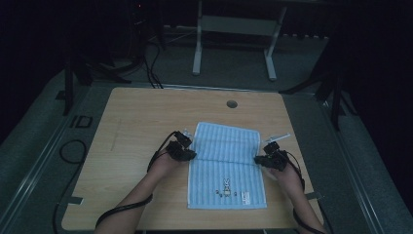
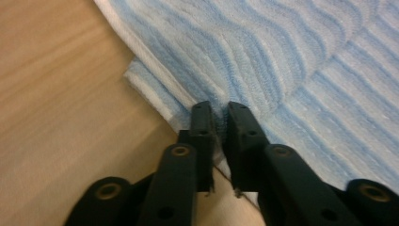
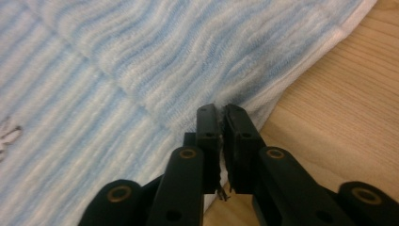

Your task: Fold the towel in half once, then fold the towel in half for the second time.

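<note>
A light blue striped towel lies on the wooden table, its far part folded over onto the near part. A small rabbit motif shows near its front edge. My left gripper sits at the towel's left edge, at the fold line. In the left gripper view its jaws stand almost together, with the towel's folded edge pinched between the tips. My right gripper sits at the towel's right edge. Its jaws are nearly closed on the hem of the towel.
A round cable hole lies in the table behind the towel. Bare wood lies left of the towel and a narrower strip lies right of it. A grey desk frame and black cables stand on the floor beyond the table.
</note>
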The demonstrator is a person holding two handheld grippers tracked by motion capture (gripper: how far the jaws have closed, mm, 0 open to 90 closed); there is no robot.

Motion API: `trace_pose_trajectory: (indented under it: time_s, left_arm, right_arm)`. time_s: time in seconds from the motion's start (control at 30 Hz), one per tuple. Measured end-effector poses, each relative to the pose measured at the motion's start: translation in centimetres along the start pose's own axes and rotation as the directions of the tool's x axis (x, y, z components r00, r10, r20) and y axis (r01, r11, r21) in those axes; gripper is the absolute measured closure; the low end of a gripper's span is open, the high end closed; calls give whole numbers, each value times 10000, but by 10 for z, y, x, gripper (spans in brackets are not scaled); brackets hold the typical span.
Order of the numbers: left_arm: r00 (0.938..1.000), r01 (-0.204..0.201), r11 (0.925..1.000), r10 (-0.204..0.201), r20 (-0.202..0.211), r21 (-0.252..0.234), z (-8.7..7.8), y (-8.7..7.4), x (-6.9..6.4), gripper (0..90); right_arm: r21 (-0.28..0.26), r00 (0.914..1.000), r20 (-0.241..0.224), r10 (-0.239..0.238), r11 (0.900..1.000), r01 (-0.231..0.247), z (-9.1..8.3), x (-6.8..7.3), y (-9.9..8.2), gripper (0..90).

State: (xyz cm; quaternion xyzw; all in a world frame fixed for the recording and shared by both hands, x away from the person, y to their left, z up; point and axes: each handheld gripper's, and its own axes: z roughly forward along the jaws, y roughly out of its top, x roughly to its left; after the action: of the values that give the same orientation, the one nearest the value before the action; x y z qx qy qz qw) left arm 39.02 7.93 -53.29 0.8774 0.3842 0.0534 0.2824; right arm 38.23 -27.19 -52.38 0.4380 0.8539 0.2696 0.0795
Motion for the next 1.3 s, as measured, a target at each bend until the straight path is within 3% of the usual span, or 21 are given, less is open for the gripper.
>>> trace_pose_trajectory:
  time_s: [0.07, 0.2, 0.33, 0.5, 0.87, 0.93, 1.03, 1.13, 1.2, 1.27, 1.3]
  left_arm:
    - [9999, -58, 9998, 56, 130, 170, -5, 0, -1, 717]
    - [9996, -40, 10000, 39, 264, 57, -23, 2, -1, 600]
    - [9999, 146, 9998, -146, 6, -114, -35, 9, 3, 545]
    - [9992, 356, 9988, -362, -174, -345, -37, 22, 12, 511]
    - [9961, 692, 9907, -750, -463, -1168, -28, 53, 38, 492]
    - [9948, 807, 9901, -871, -519, -1151, -24, 56, 42, 481]
    - [9930, 1035, 9888, -1090, -465, -1072, -17, 62, 49, 481]
    - [9927, 1014, 9906, -1068, -560, -919, -5, 68, 55, 481]
    - [9908, 1173, 9893, -1225, -576, -869, 5, 72, 60, 480]
    - [9894, 1253, 9886, -1308, -637, -840, 9, 74, 62, 459]
    - [9870, 1455, 9848, -1510, -543, -945, 18, 77, 67, 459]
  right_arm:
    - [-24, 9999, -10, -123, 9999, 123, -7, 3, 1, 779]
    - [-304, 9997, -40, -255, 9992, 254, -24, 5, 5, 691]
    - [-550, 9997, 101, -223, 9982, 228, -34, 1, 13, 658]
    - [-611, 9997, 244, 85, 9981, -69, -32, -12, 27, 629]
    - [-518, 9952, 793, 570, 9972, -530, -16, -37, 59, 595]
    - [-417, 9942, 941, 523, 9980, -485, -11, -39, 64, 594]
    - [-307, 9910, 1090, 777, 9967, -748, -3, -47, 72, 594]
    - [-306, 9859, 1196, 1173, 9930, -1144, 3, -57, 77, 593]
    - [-437, 9824, 1099, 1512, 9881, -1472, 7, -63, 79, 579]
    - [-319, 9812, 1103, 1583, 9873, -1557, 10, -66, 80, 574]
    - [-253, 9807, 1123, 1603, 9870, -1584, 14, -67, 80, 566]
